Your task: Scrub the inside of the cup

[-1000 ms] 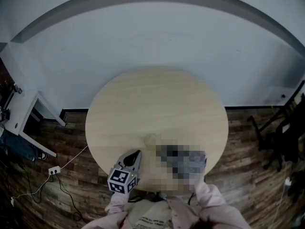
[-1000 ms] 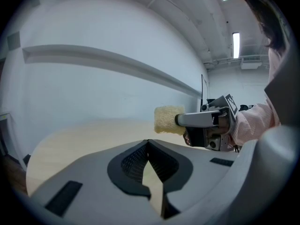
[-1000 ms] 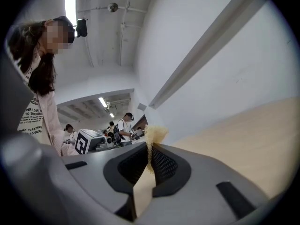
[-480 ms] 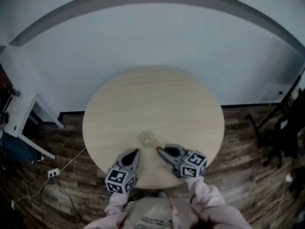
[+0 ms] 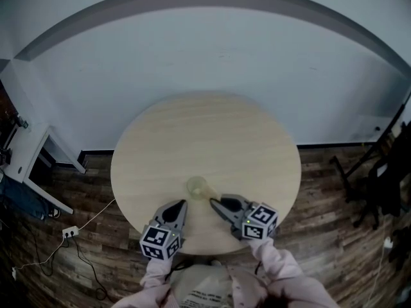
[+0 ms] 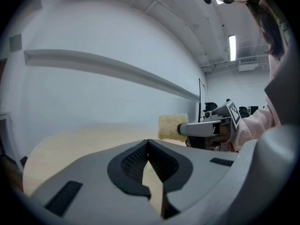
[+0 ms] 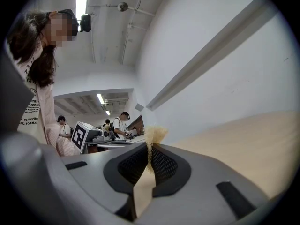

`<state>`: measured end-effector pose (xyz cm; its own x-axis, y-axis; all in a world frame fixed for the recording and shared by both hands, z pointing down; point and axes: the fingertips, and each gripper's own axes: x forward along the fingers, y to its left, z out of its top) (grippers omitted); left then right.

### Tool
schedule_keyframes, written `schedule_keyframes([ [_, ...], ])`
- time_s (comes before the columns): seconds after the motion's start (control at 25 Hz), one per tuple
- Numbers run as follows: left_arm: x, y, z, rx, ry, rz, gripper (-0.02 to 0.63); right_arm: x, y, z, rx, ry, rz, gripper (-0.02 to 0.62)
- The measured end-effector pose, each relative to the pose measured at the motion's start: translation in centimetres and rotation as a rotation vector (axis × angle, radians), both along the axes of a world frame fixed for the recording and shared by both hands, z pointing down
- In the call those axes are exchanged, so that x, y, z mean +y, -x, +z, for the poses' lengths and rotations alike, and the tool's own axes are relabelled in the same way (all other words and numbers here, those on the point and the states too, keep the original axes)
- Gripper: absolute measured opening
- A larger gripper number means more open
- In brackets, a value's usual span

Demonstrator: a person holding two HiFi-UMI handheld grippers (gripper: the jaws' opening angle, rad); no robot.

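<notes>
Fingers (image 7: 164,165) of the right gripper (image 5: 215,203) pinch the sponge (image 7: 153,134); the left gripper (image 5: 183,204) is closed on nothing. The cup (image 5: 197,186) stands on the table (image 5: 205,127), just beyond both tips. Best play, I'd say: open the left, steady the cup, then press the sponge against the inner wall and twist. Only the head view shows the cup; the left gripper view shows the sponge's full block.
</notes>
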<state>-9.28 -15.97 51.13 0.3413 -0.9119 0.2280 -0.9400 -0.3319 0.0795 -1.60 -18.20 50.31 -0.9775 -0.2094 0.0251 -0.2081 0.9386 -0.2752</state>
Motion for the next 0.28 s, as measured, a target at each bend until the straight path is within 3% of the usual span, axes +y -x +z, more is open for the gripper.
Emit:
schedule_keyframes([
  [0.28,-0.15,-0.57,-0.67,0.006,-0.016,0.034,-0.003,-0.35,-0.01,-0.1,-0.003,-0.005,0.004,0.026],
])
